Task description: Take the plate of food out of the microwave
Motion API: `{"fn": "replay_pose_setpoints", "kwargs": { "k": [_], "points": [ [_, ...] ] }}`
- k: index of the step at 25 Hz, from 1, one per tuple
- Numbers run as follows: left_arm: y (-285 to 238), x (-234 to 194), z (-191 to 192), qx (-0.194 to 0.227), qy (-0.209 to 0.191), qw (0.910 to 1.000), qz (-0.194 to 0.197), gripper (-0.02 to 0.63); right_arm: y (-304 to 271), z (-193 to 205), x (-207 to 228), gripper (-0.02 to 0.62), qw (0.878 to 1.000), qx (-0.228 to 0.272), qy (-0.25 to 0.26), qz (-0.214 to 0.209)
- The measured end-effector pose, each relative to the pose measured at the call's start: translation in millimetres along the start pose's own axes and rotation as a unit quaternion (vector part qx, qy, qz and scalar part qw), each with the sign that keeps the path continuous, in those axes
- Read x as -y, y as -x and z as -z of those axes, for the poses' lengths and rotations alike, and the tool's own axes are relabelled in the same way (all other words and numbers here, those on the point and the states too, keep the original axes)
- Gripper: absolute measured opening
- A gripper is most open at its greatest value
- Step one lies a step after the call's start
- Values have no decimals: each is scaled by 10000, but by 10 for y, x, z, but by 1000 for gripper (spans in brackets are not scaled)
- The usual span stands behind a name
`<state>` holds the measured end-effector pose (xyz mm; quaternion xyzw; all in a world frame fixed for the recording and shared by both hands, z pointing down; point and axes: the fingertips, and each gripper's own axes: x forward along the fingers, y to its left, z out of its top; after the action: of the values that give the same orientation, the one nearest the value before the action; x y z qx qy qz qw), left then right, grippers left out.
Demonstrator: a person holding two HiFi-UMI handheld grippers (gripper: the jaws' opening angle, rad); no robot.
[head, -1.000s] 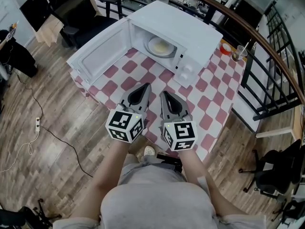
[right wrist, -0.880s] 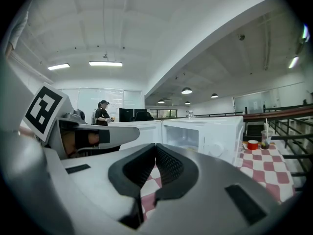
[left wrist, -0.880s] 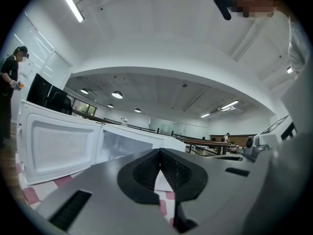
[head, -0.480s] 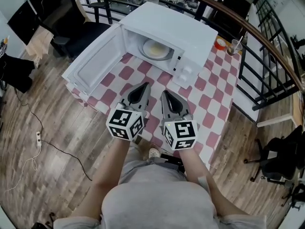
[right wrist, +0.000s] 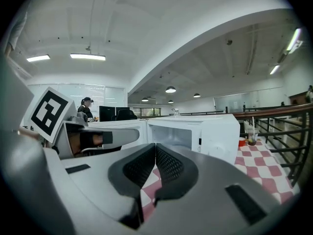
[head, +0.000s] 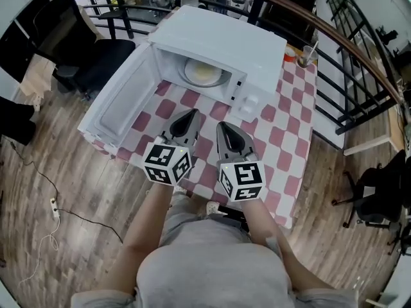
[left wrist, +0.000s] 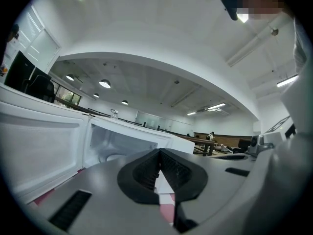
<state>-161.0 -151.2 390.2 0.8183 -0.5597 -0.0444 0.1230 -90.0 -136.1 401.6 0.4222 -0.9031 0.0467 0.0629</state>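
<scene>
1. Plate of food (head: 204, 74) – a pale round plate with a yellowish portion on it, sitting inside the cavity of the microwave (head: 221, 37), towards the cavity's middle. Nothing is touching it.
2. The microwave is white and stands at the far end of the table (head: 287, 130). Its door (head: 119, 104) is swung fully open to the left, and its knobs are on the right front panel.
3. The table has a red-and-white checked cloth. A cup (head: 309, 54) with a straw stands at the far right corner, just beside the microwave.
4. Left gripper (head: 191, 113) – over the cloth in front of the open cavity, short of it, tips pointing at the microwave. In the left gripper view its jaws are pressed together with nothing between them.
5. Right gripper (head: 221, 126) – just beside the left one, parallel to it and apart from the microwave. In the right gripper view its jaws are also closed tight and empty.
6. Person stands at the table's near edge, holding both grippers.
7. Dark railing (head: 359, 56) curves behind and to the right of the table, and wood floor (head: 58, 172) lies to the left.
</scene>
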Motion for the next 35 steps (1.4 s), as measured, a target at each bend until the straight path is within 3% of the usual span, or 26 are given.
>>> {"fn": "replay_pose_setpoints", "kwargs": {
  "k": [13, 18, 20, 25, 35],
  "points": [
    [-325, -355, 46, -275, 227, 9977, 581, 5, -401, 42, 40, 26, 9990, -115, -109, 426],
    [-464, -463, 106, -394, 390, 9964, 637, 8, -493, 61, 99, 26, 9982, -166, -145, 561],
    [-527, -480, 138, -450, 498, 9950, 734, 66, -526, 73, 135, 26, 9978, -198, -147, 613],
    [-690, -549, 175, -401, 1021, 9894, 953, 189, -615, 104, 240, 26, 9970, -252, -176, 710],
    [-1008, -839, 316, -388, 2128, 9730, 810, 173, -846, 163, 386, 26, 9961, -367, -297, 745]
  ]
}}
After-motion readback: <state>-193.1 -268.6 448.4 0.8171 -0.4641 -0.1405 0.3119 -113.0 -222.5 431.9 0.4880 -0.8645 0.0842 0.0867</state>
